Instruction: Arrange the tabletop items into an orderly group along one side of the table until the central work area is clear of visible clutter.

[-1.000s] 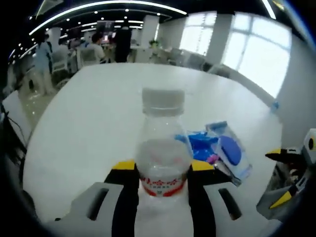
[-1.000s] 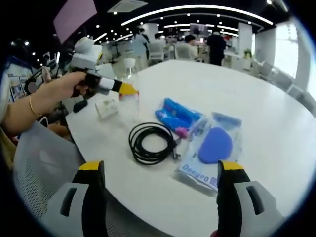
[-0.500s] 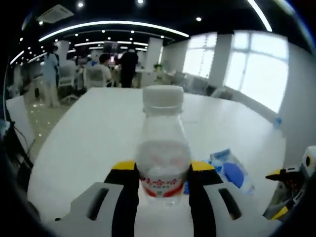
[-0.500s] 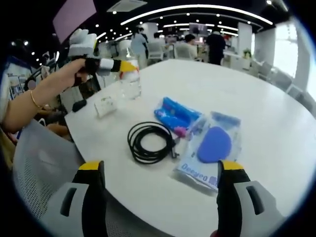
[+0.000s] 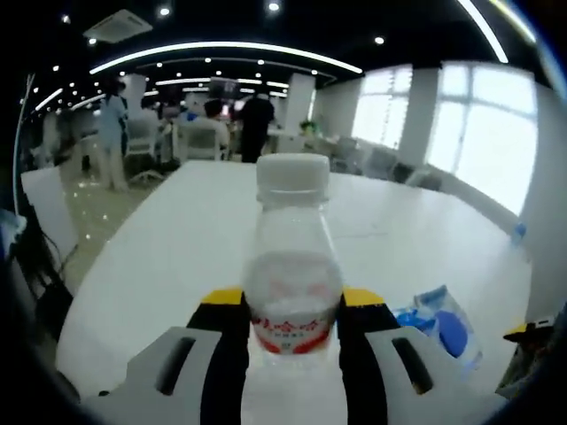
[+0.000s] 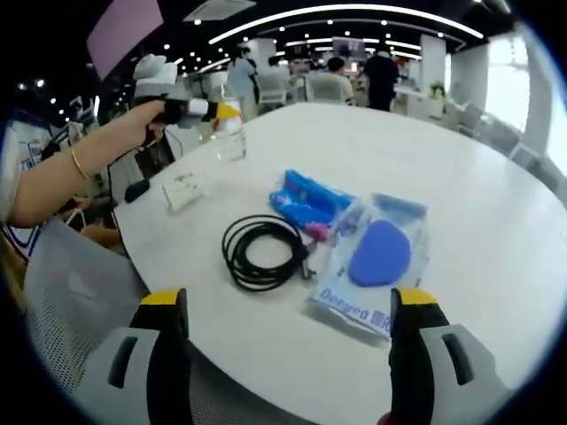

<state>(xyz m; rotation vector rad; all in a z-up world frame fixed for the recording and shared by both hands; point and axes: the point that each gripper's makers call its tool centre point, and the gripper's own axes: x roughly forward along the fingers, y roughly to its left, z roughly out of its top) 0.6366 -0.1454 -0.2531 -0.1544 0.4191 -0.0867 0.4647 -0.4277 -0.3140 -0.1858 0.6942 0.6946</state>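
While bottle (image 5: 292, 292) fills jaws, cable (image 6: 261, 251) lies mid-table

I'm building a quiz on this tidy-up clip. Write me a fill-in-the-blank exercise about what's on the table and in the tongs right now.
1. The left tongs are shut on a clear ____ with a white cap.
2. The coiled cable on the white table is ____ in colour.
3. The right tongs hold nothing; their jaws stand ____.
4. The clear packet beside the cable holds a ____ oval pad.

Missing words: bottle; black; open; blue
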